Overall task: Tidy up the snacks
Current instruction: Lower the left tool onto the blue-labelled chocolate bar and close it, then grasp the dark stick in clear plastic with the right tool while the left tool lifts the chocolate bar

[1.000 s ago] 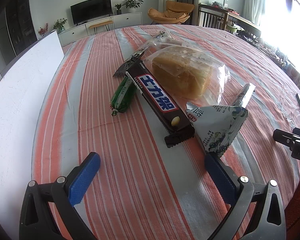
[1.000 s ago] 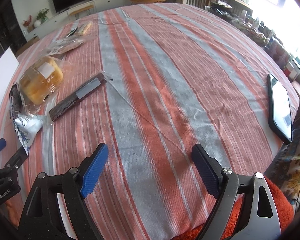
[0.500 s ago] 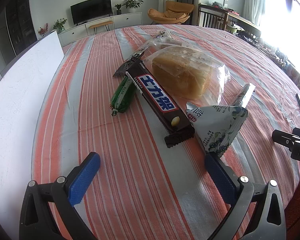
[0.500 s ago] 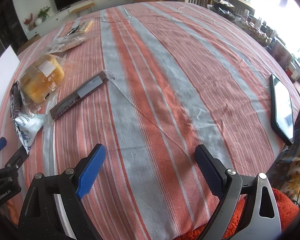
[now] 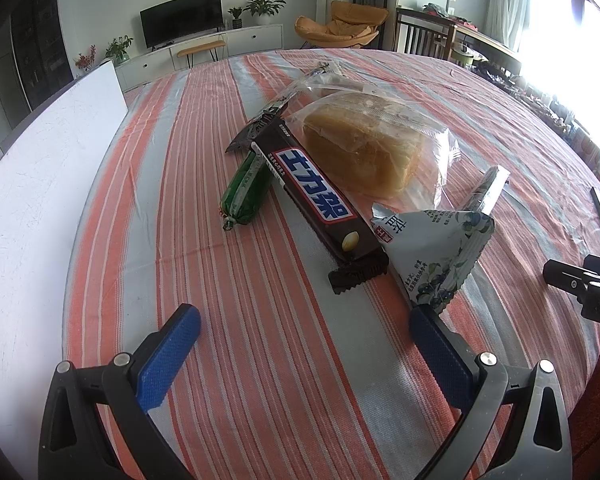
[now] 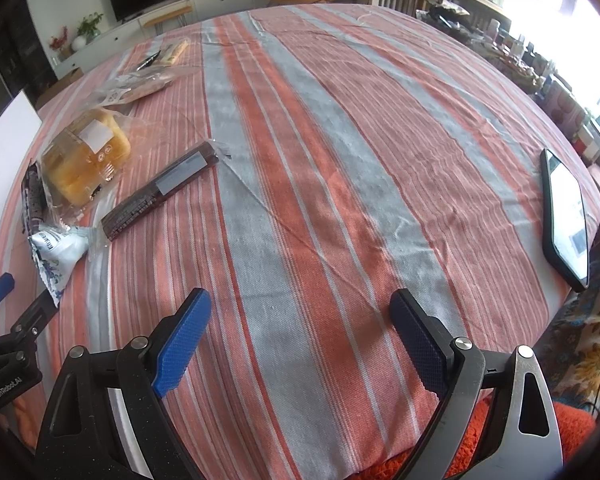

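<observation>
The chocolate bar [image 5: 318,200] lies where it did on the striped tablecloth [image 6: 300,160], bagged bread [image 5: 364,152] touching its right. Left gripper [image 5: 304,344] unmoved, jaws spread, empty; right gripper [image 6: 300,332], likewise released, has crept slightly forward.

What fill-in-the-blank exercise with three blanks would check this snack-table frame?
1. Both the left gripper and the right gripper are ____.
2. The green sausage lies beside the ____ bar.
3. The bread is sealed in a ____ plastic bag.

Missing words: open; chocolate; clear
</observation>
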